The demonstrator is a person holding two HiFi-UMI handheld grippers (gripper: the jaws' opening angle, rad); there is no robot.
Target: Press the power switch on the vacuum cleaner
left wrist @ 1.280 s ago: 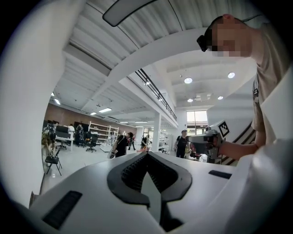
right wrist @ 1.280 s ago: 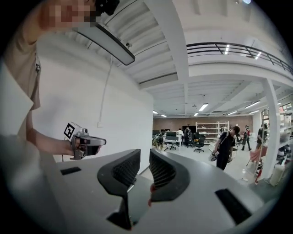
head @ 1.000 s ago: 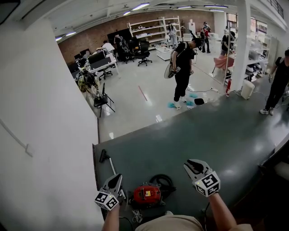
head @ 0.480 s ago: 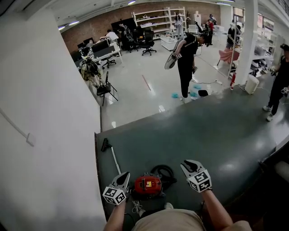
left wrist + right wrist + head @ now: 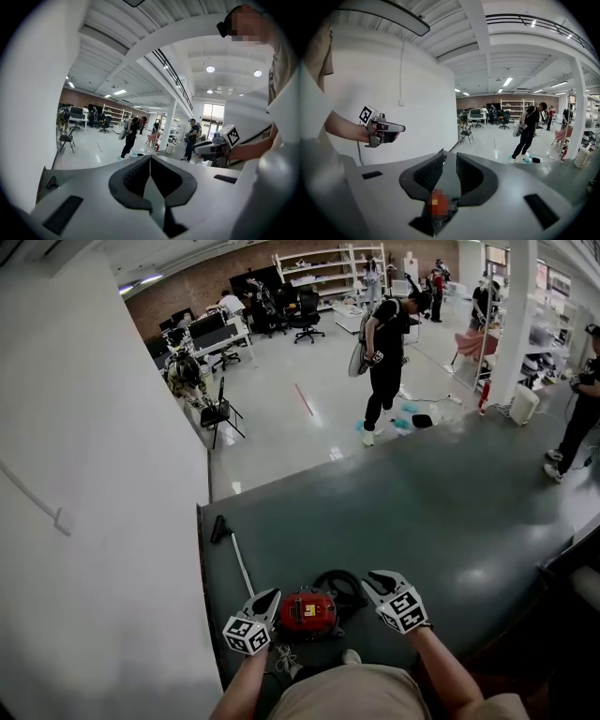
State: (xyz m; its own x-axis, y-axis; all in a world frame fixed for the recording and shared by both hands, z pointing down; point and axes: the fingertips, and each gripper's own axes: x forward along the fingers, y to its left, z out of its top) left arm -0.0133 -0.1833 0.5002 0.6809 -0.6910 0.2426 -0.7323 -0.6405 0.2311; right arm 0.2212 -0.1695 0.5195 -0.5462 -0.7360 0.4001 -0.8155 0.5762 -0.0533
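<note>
The red vacuum cleaner (image 5: 307, 611) sits on the dark mat close to my feet, its black hose (image 5: 339, 583) coiled behind it. Its wand (image 5: 240, 562) runs back-left to the floor head (image 5: 219, 529). In the head view, my left gripper (image 5: 270, 595) hovers at the vacuum's left side, with its jaws shut and empty in the left gripper view (image 5: 150, 157). At the vacuum's right, by the hose, is my right gripper (image 5: 371, 578). Its jaws (image 5: 450, 158) stand slightly apart, have just been opening, and have nothing between them. No switch is discernible.
A white wall (image 5: 94, 474) borders the dark green mat (image 5: 450, 512) on the left. Beyond the mat, a person (image 5: 384, 352) walks on the glossy floor and another (image 5: 579, 418) stands at the right. A folding chair (image 5: 221, 414), a pillar (image 5: 514, 324) and desks stand farther back.
Both grippers have sunk and closed in on the vacuum, the left to its left side, the right to its hose side. The head view has shifted slightly.
</note>
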